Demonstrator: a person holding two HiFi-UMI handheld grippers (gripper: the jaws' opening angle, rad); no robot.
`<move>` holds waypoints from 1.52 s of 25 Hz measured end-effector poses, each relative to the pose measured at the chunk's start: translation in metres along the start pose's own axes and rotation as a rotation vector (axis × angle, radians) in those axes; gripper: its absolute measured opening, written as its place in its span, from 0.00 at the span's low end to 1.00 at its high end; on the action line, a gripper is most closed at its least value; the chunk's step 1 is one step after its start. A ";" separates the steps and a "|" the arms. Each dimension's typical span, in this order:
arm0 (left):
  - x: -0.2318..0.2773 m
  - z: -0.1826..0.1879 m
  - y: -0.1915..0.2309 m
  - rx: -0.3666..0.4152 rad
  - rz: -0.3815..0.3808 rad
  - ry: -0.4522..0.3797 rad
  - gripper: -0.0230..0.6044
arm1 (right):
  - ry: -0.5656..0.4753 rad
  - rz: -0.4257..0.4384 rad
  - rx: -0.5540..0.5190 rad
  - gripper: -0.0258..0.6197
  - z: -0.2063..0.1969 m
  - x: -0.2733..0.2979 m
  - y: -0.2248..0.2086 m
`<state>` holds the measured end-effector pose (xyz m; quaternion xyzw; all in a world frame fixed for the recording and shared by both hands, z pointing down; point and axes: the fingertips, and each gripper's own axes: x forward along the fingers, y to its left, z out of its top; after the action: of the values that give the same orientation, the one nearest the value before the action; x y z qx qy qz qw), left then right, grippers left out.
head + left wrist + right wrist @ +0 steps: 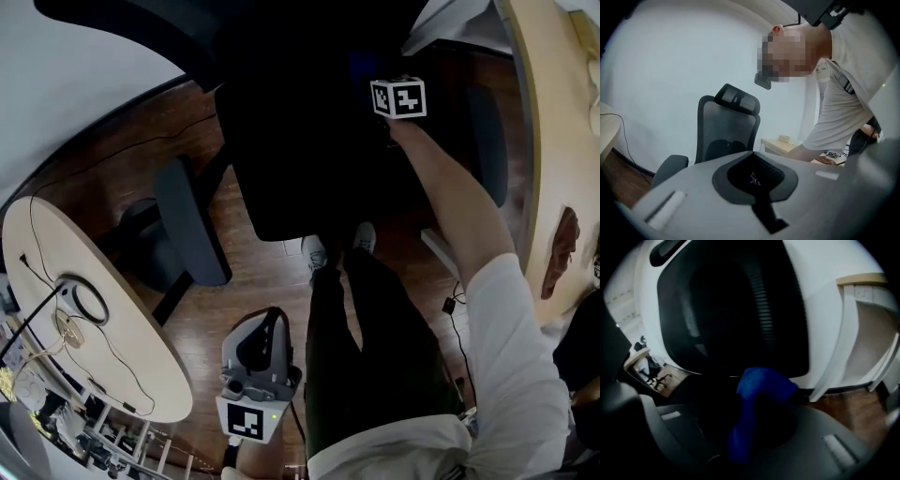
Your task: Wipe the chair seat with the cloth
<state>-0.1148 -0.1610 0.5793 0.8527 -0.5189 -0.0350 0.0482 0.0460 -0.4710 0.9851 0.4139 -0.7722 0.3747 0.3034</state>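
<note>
The black chair seat [291, 159] fills the top middle of the head view. My right arm reaches over it, and the marker cube [398, 97] of the right gripper sits above the seat's far part. In the right gripper view my right gripper [757, 425] is shut on a bunched blue cloth [761, 390], just over the dark seat [705, 394] and in front of the mesh backrest [731, 305]. My left gripper [258, 342] hangs low beside my left leg, away from the chair. Its jaws [754, 178] are shut with nothing between them.
Chair armrests stand at the left [192, 220] and right [487, 141] of the seat. A round wooden table [141, 366] with cables is at the lower left, a desk edge [544, 141] at the right. The left gripper view shows a grey mesh chair [726, 131] and my white-shirted torso [843, 98].
</note>
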 end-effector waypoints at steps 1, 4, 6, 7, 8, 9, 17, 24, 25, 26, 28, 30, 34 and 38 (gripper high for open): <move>-0.001 0.001 0.002 0.001 0.001 0.002 0.06 | -0.022 0.066 -0.011 0.18 -0.003 0.004 0.034; -0.003 0.005 0.007 -0.005 0.015 0.005 0.06 | -0.039 0.264 -0.046 0.18 -0.029 0.018 0.158; -0.002 0.010 0.009 -0.011 0.029 -0.002 0.06 | -0.010 0.368 -0.086 0.18 -0.057 0.032 0.240; -0.002 0.012 0.009 -0.011 0.036 -0.008 0.06 | 0.010 0.395 -0.119 0.18 -0.072 0.040 0.271; -0.001 0.014 0.009 -0.010 0.044 -0.014 0.06 | 0.026 0.404 -0.141 0.18 -0.083 0.050 0.292; -0.002 0.014 0.010 -0.008 0.051 -0.020 0.06 | 0.038 0.402 -0.143 0.18 -0.093 0.059 0.305; -0.018 0.001 0.014 -0.011 0.078 -0.016 0.06 | 0.020 0.271 -0.120 0.18 -0.098 0.056 0.217; 0.001 0.005 -0.008 -0.024 0.016 -0.046 0.06 | 0.017 -0.064 0.010 0.18 -0.090 -0.030 -0.008; 0.004 0.004 -0.011 -0.022 0.008 -0.043 0.06 | 0.024 -0.090 0.012 0.18 -0.091 -0.039 -0.027; 0.007 0.004 -0.014 -0.019 0.003 -0.039 0.06 | 0.032 -0.108 0.007 0.18 -0.093 -0.046 -0.041; 0.014 0.005 -0.019 -0.010 -0.007 -0.036 0.06 | 0.040 -0.119 0.001 0.18 -0.097 -0.053 -0.056; 0.018 0.008 -0.024 -0.005 -0.019 -0.043 0.06 | 0.027 -0.105 -0.003 0.18 -0.096 -0.054 -0.053; 0.015 0.013 -0.021 0.002 -0.015 -0.052 0.06 | -0.039 0.033 -0.016 0.18 -0.079 -0.050 0.019; 0.001 0.016 -0.013 -0.002 0.005 -0.053 0.06 | -0.071 0.277 0.029 0.18 -0.094 -0.039 0.172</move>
<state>-0.1047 -0.1571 0.5617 0.8501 -0.5222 -0.0579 0.0354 -0.0697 -0.3123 0.9484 0.3204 -0.8267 0.4093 0.2153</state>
